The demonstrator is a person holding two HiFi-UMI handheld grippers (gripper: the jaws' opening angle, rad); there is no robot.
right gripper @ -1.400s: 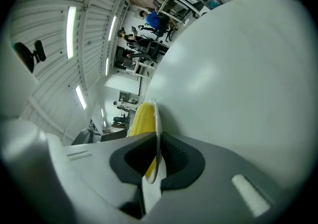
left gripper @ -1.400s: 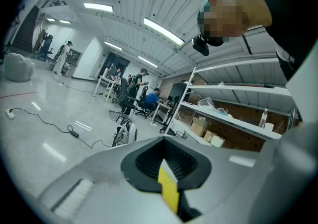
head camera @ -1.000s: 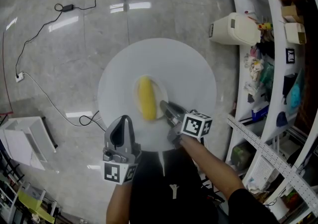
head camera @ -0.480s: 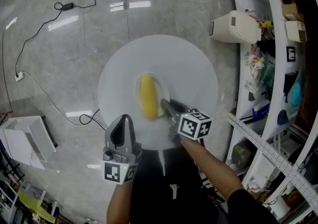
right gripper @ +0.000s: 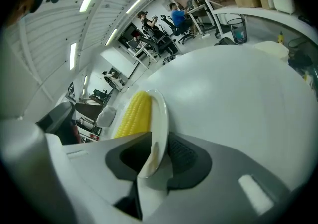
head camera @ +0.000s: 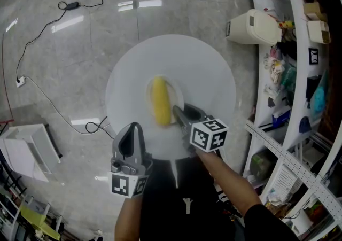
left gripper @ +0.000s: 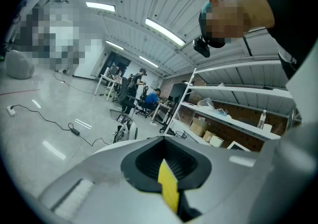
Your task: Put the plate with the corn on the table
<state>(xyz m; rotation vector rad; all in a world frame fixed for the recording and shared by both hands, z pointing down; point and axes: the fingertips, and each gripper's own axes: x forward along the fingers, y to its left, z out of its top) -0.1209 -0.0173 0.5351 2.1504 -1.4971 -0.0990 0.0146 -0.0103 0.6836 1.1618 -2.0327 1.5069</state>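
A yellow corn cob [head camera: 158,101] lies on a small white plate [head camera: 177,94] at the middle of the round white table [head camera: 208,69]. My right gripper [head camera: 180,113] is at the plate's near right rim. In the right gripper view the plate [right gripper: 160,118] stands edge-on between the jaws, with the corn [right gripper: 134,113] beyond. Its jaws have just been opening; a gap shows beside the rim, so the right gripper [right gripper: 156,156] is open around it. My left gripper [head camera: 131,130] hovers at the table's near edge, shut and holding nothing. Between the left gripper's [left gripper: 166,168] jaws only its own yellow strip shows.
A white lidded bin [head camera: 256,29] stands on the floor at the right. White shelving [head camera: 299,74] full of goods runs down the right side. Cables [head camera: 48,101] trail over the floor at the left, near a white box [head camera: 26,152].
The right gripper has rolled, its marker cube turning. Its jaws have parted from the plate's rim. The plate with the corn has barely shifted on the table. The left gripper has kept still.
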